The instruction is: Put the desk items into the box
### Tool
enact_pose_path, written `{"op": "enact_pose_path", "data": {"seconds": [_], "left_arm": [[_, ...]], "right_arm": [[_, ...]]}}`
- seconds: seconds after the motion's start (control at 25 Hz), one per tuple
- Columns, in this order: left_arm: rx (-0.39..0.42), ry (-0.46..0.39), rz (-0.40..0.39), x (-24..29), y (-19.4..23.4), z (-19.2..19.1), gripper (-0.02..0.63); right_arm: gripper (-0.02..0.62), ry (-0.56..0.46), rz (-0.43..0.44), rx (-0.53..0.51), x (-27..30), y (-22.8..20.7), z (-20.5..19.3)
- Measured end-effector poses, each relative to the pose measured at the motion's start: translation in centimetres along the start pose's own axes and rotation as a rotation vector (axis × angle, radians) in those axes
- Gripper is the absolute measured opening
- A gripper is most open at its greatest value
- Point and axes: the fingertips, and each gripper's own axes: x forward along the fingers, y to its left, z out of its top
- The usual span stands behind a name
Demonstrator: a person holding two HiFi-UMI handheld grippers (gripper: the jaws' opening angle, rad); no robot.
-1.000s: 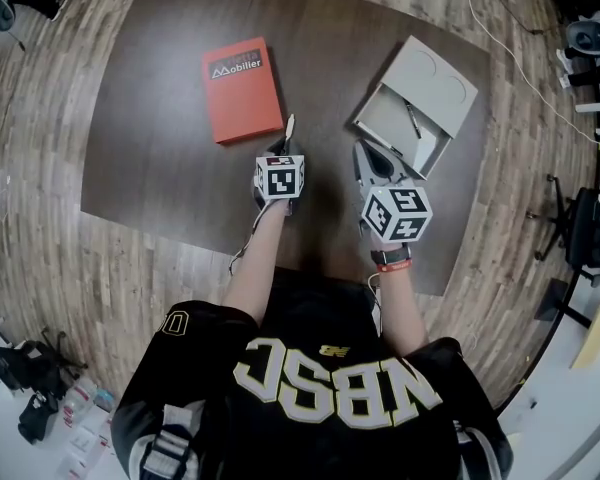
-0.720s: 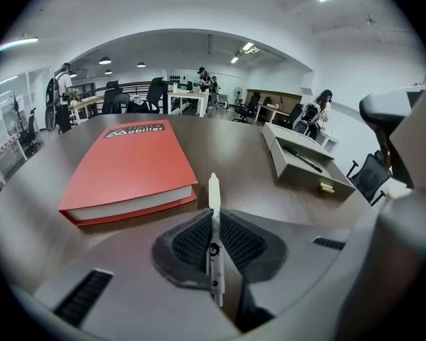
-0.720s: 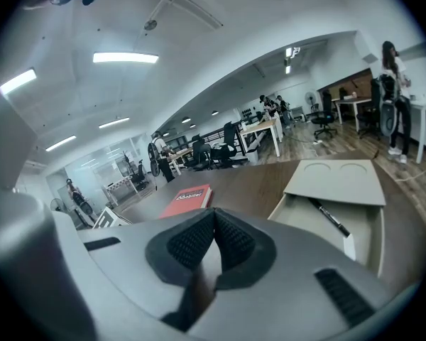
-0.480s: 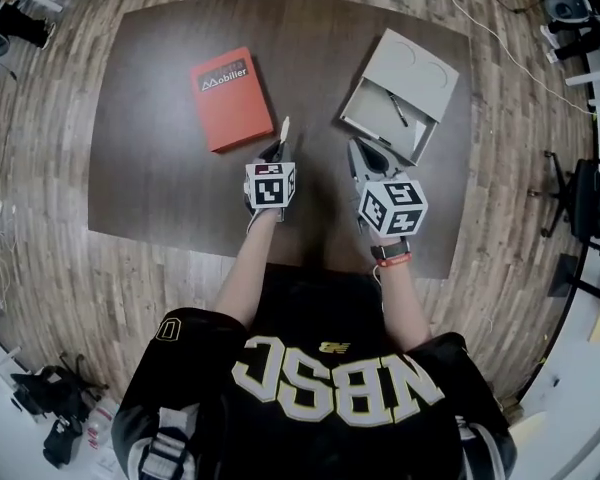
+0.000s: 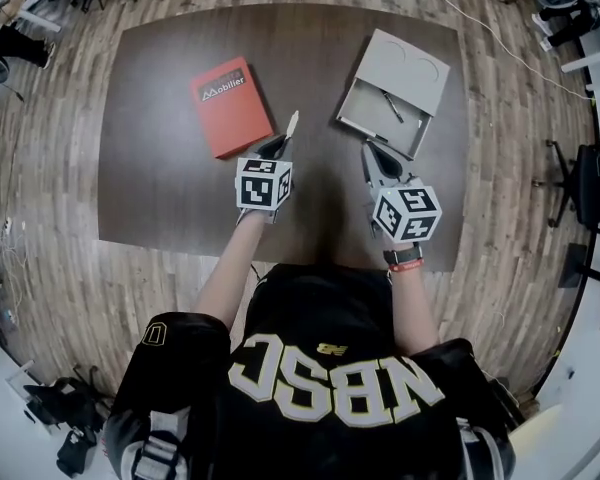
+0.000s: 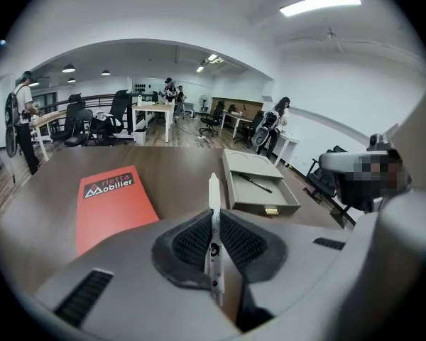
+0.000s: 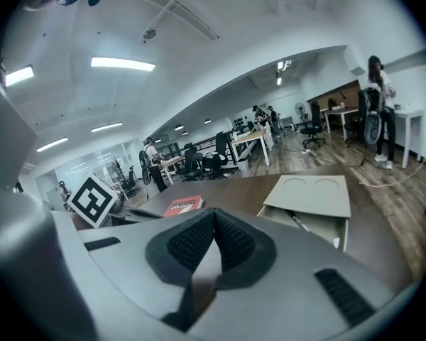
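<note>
the left gripper (image 5: 277, 148) had its fingers (image 6: 192, 241) clamped on a slim white pen (image 6: 213, 190), lifted clear of the desk (image 5: 170, 188) near its middle, apparently for carrying to the open grey box (image 5: 418, 68) by the far right corner, whose tray already held a black pen (image 5: 391, 105). the right gripper (image 5: 373, 154) hung beside it, fingers (image 7: 192, 244) together on nothing. bare desk lay between white pen and box, and the red book (image 5: 230, 105) lay toward the far left edge, off that path.
</note>
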Motion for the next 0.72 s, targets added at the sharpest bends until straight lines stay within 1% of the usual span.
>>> {"op": "enact_pose_path", "data": {"seconds": [0.08, 0.32, 0.48, 0.6, 0.72], "left_arm": [[0.041, 0.017, -0.042, -0.4, -0.8, 0.9, 0.049], [0.258, 0.087, -0.186, -0.1, -3.6, 3.1, 0.049], [0.442, 0.134, -0.279, 1.2, -5.6, 4.1, 0.049], [0.576, 0.174, -0.357, 2.6, -7.2, 3.7, 0.049], [0.706, 0.176, -0.442, 4.1, -9.1, 4.1, 0.049]], "right_arm": [[0.008, -0.002, 0.001, 0.005, -0.2, -0.2, 0.1], [0.008, -0.037, 0.011, 0.018, -0.7, -1.2, 1.2], [0.008, -0.043, -0.008, 0.032, -1.3, -2.7, 1.4], [0.008, -0.041, -0.028, 0.049, -1.9, -4.1, 1.1], [0.009, -0.056, -0.05, 0.064, -2.5, -5.6, 1.2]]}}
